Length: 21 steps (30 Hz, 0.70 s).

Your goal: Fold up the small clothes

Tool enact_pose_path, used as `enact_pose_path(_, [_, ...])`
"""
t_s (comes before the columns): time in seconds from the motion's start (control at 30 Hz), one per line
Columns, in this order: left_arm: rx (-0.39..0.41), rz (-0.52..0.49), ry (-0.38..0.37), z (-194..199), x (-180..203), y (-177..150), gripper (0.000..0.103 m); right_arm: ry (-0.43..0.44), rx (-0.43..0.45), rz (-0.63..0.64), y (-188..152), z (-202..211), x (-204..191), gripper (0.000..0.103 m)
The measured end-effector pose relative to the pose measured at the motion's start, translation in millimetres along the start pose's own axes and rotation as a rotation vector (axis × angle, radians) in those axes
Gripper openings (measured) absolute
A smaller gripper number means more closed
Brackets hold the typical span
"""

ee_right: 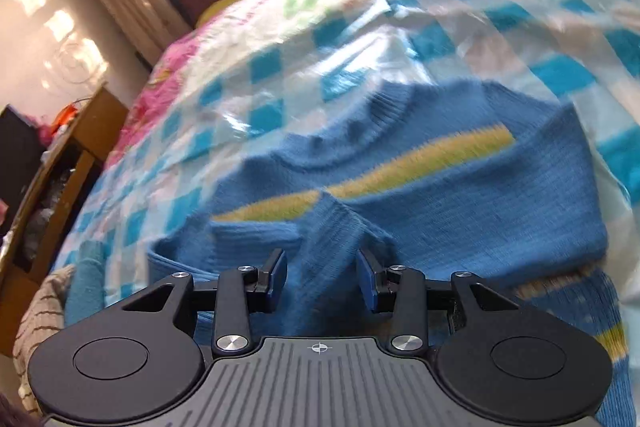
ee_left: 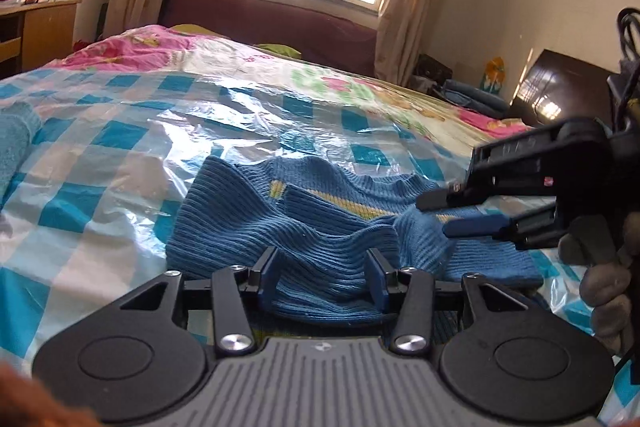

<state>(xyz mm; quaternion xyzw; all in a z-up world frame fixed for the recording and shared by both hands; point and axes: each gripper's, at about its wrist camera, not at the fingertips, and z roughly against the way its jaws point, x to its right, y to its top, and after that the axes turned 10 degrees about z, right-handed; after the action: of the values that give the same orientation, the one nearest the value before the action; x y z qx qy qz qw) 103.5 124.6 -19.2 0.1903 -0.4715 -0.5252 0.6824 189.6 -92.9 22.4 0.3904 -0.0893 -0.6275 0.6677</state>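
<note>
The shiny blue-checked plastic sheet (ee_left: 120, 155) beyond the bumpy blue knitted sweater (ee_left: 320, 227) lies open. A fuzzy teal towel (ee_left: 16, 143) blocks its left edge.

Sweater lying between two parted grippers

A blue sweater (ee_left: 320, 227) is lying rumpled on the checked plastic sheet (ee_left: 100, 163) covering the bed. The left gripper (ee_left: 323, 281) is straddling its near fold, jaws apart; the right gripper (ee_left: 438, 215) is reaching in from the right, jaws apart over the knit.
</note>
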Motion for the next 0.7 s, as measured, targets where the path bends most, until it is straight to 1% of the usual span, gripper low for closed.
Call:
enact_pose_path(0.1, [-0.008, 0.023, 0.007, -2, -4, 1, 0.05, 0.12, 0.004, -0.011, 10, 0, -11, 0.039])
enact_pose_path(0.17, [-0.01, 0.027, 0.01, -3, -5, 1, 0.05, 0.162, 0.011, -0.013, 13, 2, -13, 0.038])
enact_pose_path(0.23, [-0.009, 0.028, 0.011, -3, -5, 1, 0.05, 0.121, 0.028, 0.01, 14, 9, -11, 0.038])
enact_pose_path(0.3, [-0.01, 0.028, 0.009, -3, -6, 1, 0.05, 0.035, 0.034, 0.037, 14, 15, -1, 0.038])
enact_pose_path(0.37, [-0.01, 0.024, 0.01, -4, -5, 1, 0.05, -0.043, 0.015, 0.047, 9, 16, 16, 0.039])
enact_pose_path(0.43, [-0.008, 0.017, 0.014, -4, -3, 0, 0.051, -0.066, -0.018, 0.023, 4, 12, 31, 0.039])
enact_pose_path(0.5, [-0.007, 0.009, 0.022, -5, -2, -1, 0.051, -0.064, -0.053, -0.016, -3, 7, 43, 0.039])
enact_pose_path(0.57, [-0.012, 0.007, 0.029, -7, -2, -2, 0.051, -0.028, -0.08, -0.04, -6, -1, 45, 0.039])
enact_pose_path(0.7, [-0.018, 0.016, 0.045, -11, -5, -1, 0.051, 0.047, -0.119, -0.013, -1, -20, 22, 0.039])
